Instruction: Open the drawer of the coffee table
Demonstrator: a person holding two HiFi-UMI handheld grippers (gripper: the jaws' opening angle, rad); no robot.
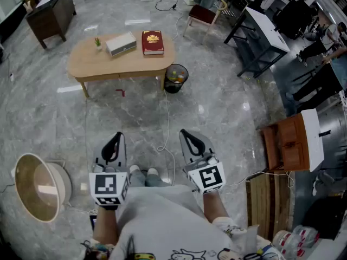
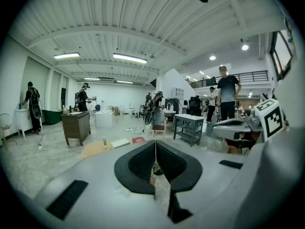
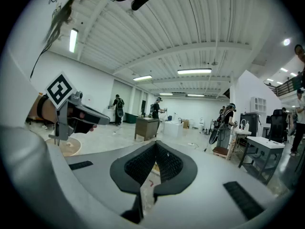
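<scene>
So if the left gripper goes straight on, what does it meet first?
Nothing close: bare floor lies ahead of the left gripper; farther on, probably the bin beside the coffee table, though depth is unclear.

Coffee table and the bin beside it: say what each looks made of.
Coffee table: light wood or wood-look laminate, matte, going by the even tan top with no glare. Bin: black and dull, either metal mesh or plastic; it is too small to tell.

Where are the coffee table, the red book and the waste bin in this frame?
coffee table (image 1: 108, 65): head view, a bare part of its wooden top.
red book (image 1: 153, 42): head view, the middle of its cover.
waste bin (image 1: 174, 88): head view, its dark front wall.
</scene>
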